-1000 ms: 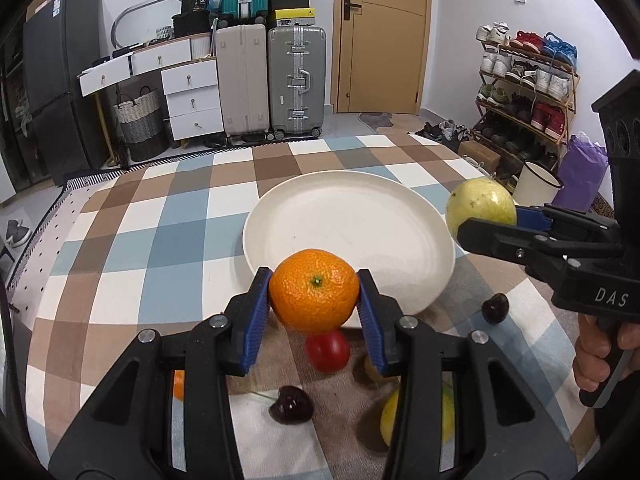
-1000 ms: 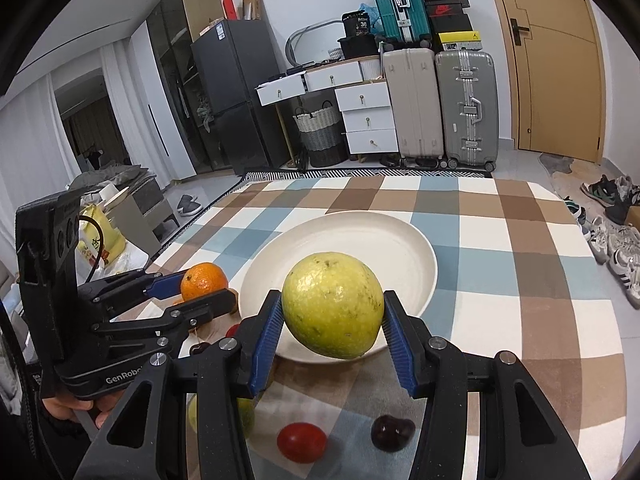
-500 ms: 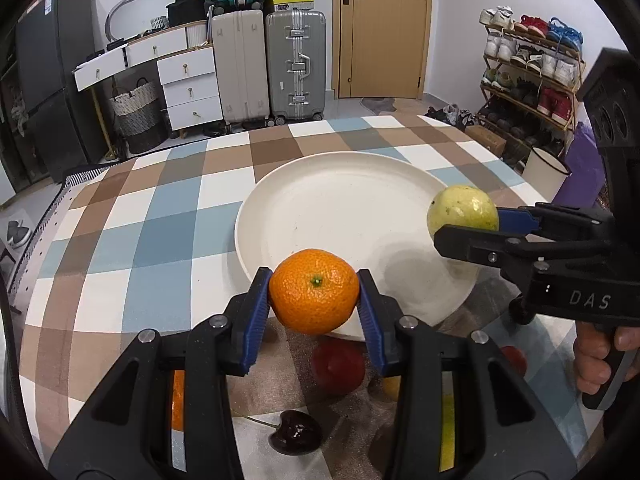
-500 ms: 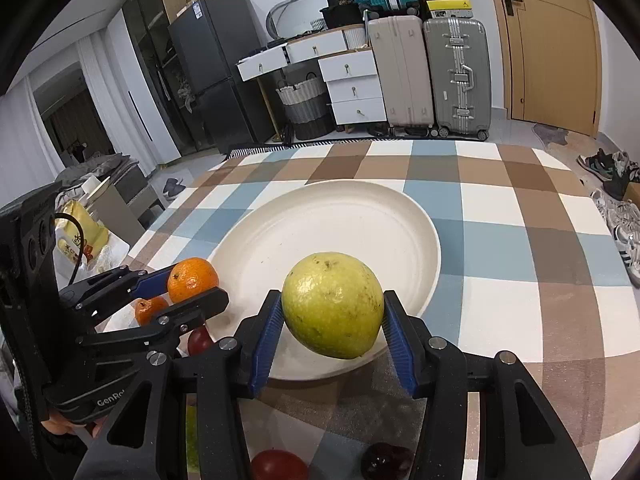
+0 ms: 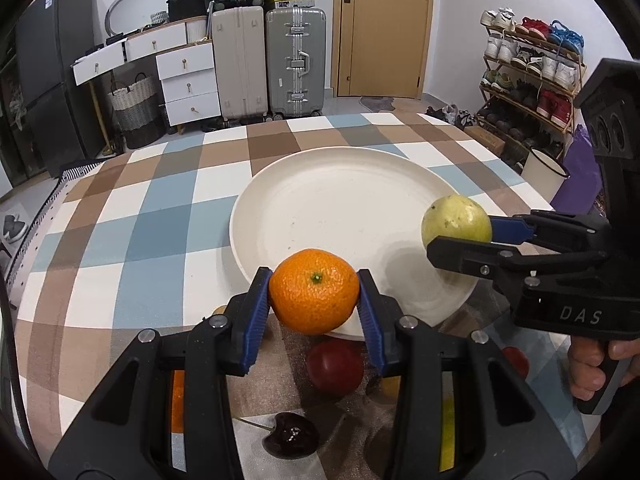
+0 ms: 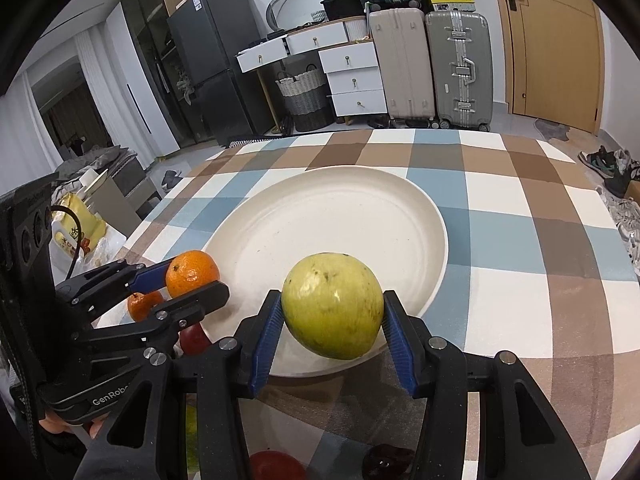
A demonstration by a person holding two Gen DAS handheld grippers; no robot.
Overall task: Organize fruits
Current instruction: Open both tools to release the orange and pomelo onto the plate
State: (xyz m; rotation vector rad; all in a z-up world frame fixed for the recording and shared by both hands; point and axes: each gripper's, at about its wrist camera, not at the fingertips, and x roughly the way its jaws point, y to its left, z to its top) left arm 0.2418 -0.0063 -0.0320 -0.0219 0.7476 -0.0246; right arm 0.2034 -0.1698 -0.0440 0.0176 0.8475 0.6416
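On the checked bench [image 5: 132, 236], with suitcases and a door behind, the left tool [image 5: 314, 304] grips a mandarin [image 5: 314, 291] above the white plate's [image 5: 340, 200] near rim, while the right tool [image 6: 332, 320] clamps a yellow-green guava [image 6: 332, 305] over the plate's near edge too.

The table with a blue, brown and white checked cloth [image 5: 132, 236] carried 1 round cream plate [image 5: 340, 208], a red fruit [image 5: 335, 366] and a dark cherry [image 5: 291, 434].
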